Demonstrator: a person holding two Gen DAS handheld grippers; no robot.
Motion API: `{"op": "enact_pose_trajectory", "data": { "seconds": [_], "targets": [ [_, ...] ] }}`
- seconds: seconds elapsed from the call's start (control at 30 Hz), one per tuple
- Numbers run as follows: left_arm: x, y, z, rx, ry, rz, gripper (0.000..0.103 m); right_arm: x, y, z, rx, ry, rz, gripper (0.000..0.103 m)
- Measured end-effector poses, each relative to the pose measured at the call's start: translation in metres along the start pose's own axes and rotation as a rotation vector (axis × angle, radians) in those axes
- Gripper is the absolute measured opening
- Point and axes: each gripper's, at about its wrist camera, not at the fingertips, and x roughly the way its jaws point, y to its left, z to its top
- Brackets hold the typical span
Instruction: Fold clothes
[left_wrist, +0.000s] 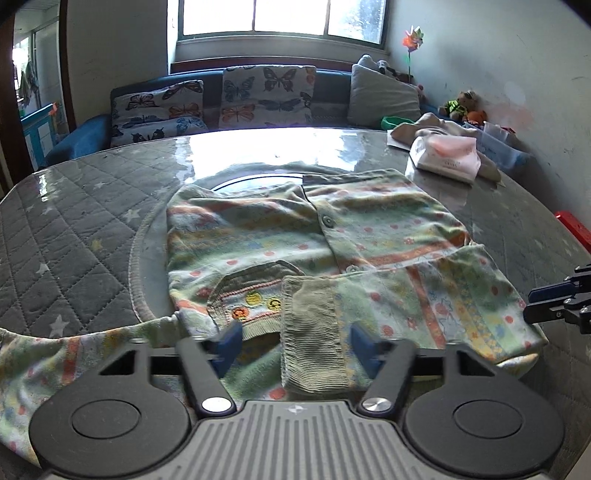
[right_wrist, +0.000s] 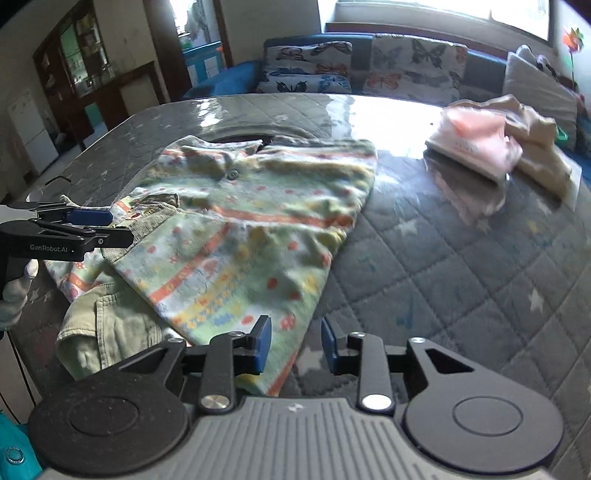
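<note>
Living room, quilted grey table (left_wrist: 74, 236) under a glossy cover, butterfly-cushion sofa (left_wrist: 207, 107) behind it. Landmark: the patterned green cardigan (left_wrist: 295, 236), flat mid-table, buttoned front up.

Progress: one sleeve (left_wrist: 443, 295) is folded across the cardigan's front, its ribbed cuff (left_wrist: 314, 332) at the near hem. The other sleeve trails off the near-left side, unfolded. Body fold not started. Folded pink stack (right_wrist: 476, 144) sits beyond the cardigan's far right; looks finished.

Left gripper (left_wrist: 293, 341): half open, straddling the cuff, pads not visibly pressing it. Right gripper (right_wrist: 295, 345): narrowly open at the near edge of the folded sleeve, fabric reaching between the pads, no clamp visible.

Estimate: roughly a third done.
</note>
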Motion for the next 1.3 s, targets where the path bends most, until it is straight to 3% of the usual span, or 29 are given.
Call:
{"op": "enact_pose_trajectory", "data": {
  "seconds": [0.13, 0.23, 0.33, 0.47, 0.63, 0.77, 0.97, 1.2, 1.3],
  "targets": [
    [0.002, -0.001, -0.001, -0.002, 0.008, -0.015, 0.023, 0.005, -0.002, -0.006, 0.015, 0.006, 0.005, 0.029],
    [-0.003, -0.002, 0.001, -0.004, 0.002, -0.019, 0.01, 0.005, -0.003, -0.008, 0.019, 0.0, 0.009, 0.029],
    [-0.012, -0.003, 0.005, -0.01, -0.017, -0.026, 0.005, 0.005, -0.003, -0.008, 0.015, -0.002, 0.008, 0.03],
    [-0.026, -0.003, 0.006, -0.013, -0.045, -0.016, 0.005, 0.006, 0.0, -0.007, -0.005, -0.002, -0.003, 0.031],
    [-0.026, 0.001, 0.0, -0.024, -0.017, -0.004, 0.005, 0.003, 0.004, -0.003, -0.034, -0.021, -0.037, 0.032],
    [-0.028, -0.003, 0.002, -0.017, -0.032, -0.044, 0.007, -0.005, 0.017, 0.004, -0.092, -0.073, -0.036, 0.032],
    [-0.018, -0.028, 0.01, 0.039, -0.034, -0.102, 0.015, 0.004, 0.033, 0.019, -0.146, -0.121, -0.024, 0.032],
    [-0.003, -0.04, 0.006, 0.063, -0.003, -0.117, 0.031, 0.027, 0.031, 0.037, -0.123, -0.147, -0.013, 0.032],
    [0.002, -0.038, 0.003, 0.063, 0.011, -0.114, 0.032, 0.042, 0.03, 0.039, -0.133, -0.142, -0.05, 0.032]
  ]
}}
